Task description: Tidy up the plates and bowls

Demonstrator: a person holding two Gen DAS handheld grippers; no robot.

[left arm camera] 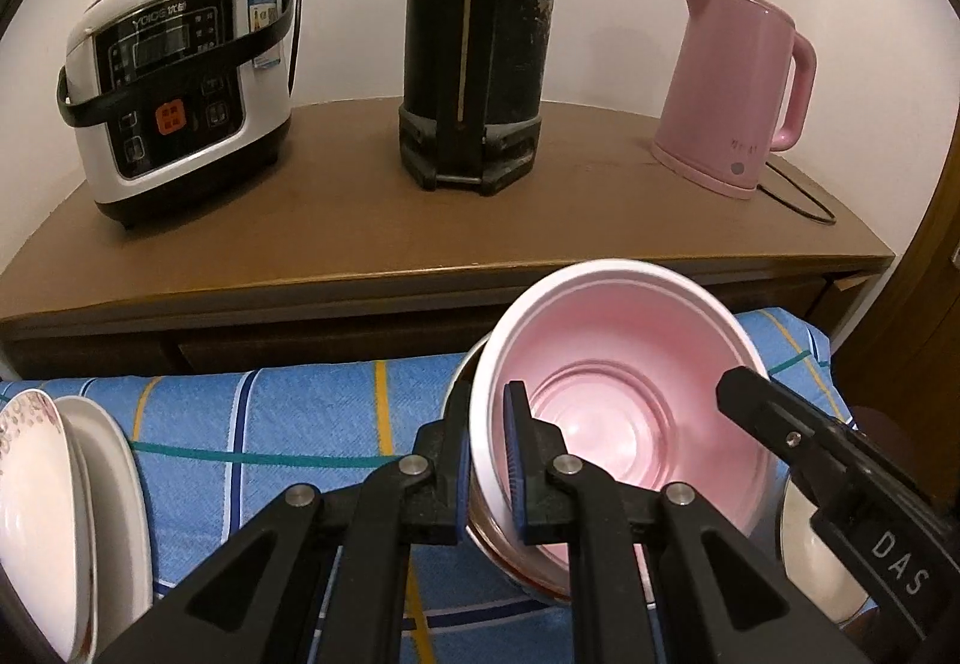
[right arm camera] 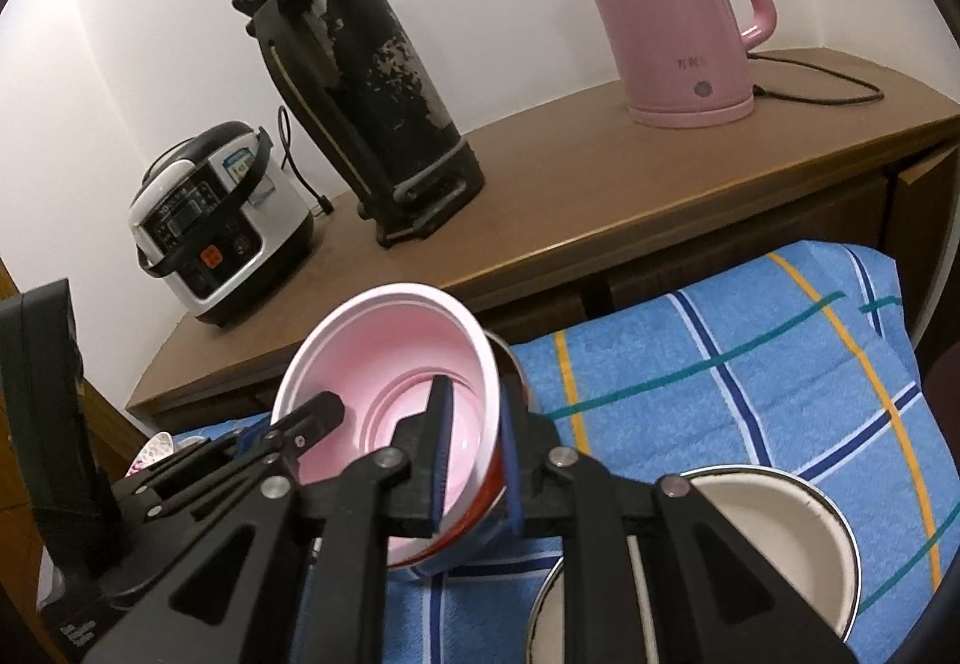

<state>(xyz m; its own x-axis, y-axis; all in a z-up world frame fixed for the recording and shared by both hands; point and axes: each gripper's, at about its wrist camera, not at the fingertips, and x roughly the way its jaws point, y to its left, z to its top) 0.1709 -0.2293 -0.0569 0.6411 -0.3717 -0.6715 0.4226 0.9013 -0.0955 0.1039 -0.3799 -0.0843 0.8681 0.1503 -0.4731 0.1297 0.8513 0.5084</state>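
A pink bowl with a white rim [left arm camera: 624, 400] is tilted above the blue checked cloth [left arm camera: 288, 412]. My left gripper [left arm camera: 489, 460] is shut on its left rim. My right gripper [right arm camera: 474, 460] is shut on the opposite rim of the same bowl [right arm camera: 384, 370], one finger inside and one outside; its finger [left arm camera: 774, 412] shows in the left wrist view. A red-banded bowl [right arm camera: 480, 508] sits nested under the pink one. A white enamel bowl [right arm camera: 774, 538] lies on the cloth at lower right. Stacked white plates [left arm camera: 66, 514] lie at the left.
A brown wooden cabinet [left arm camera: 420, 232] stands behind the cloth, bearing a white rice cooker [left arm camera: 180, 88], a tall black thermos [left arm camera: 480, 34] and a pink electric kettle [left arm camera: 738, 82] with a cord. A white wall is behind them.
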